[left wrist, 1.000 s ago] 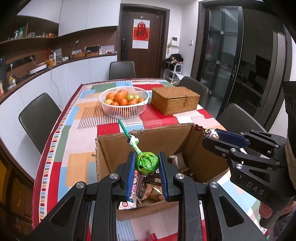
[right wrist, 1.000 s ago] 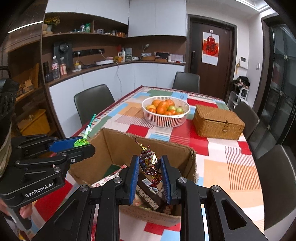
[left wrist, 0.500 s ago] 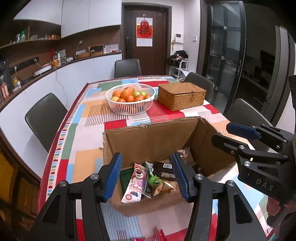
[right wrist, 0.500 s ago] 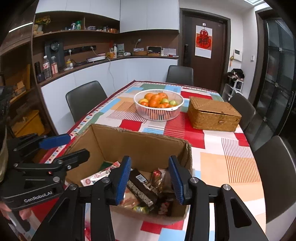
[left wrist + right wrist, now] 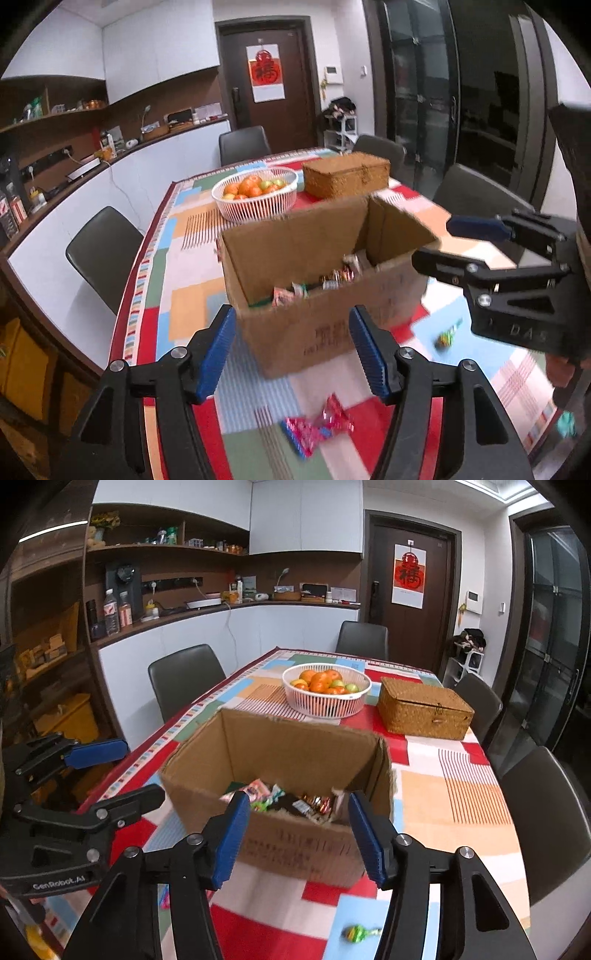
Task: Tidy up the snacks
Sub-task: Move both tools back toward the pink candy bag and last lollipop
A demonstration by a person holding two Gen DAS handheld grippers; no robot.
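An open cardboard box (image 5: 314, 325) (image 5: 295, 845) stands on the patchwork tablecloth and holds several wrapped snacks (image 5: 321, 284) (image 5: 280, 799). My left gripper (image 5: 295, 350) is open and empty, in front of the box's near wall. My right gripper (image 5: 297, 834) is open and empty, also in front of the box; it shows at the right of the left wrist view (image 5: 458, 240). A red-pink wrapped candy (image 5: 317, 424) lies on the cloth below the left gripper. A green lollipop (image 5: 445, 338) (image 5: 356, 933) lies on the cloth to the right of the box.
A white basket of oranges and green fruit (image 5: 255, 192) (image 5: 327, 686) and a wicker box (image 5: 347, 173) (image 5: 424, 710) stand behind the cardboard box. Dark chairs (image 5: 99, 254) (image 5: 543, 812) line both table sides. A teal wrapper (image 5: 567, 424) lies at the far right edge.
Both grippers opened and let the green lollipop and the wrapped candy fall into the box, then drew back toward the table's near edge and lower. Loose candies on the cloth came into view.
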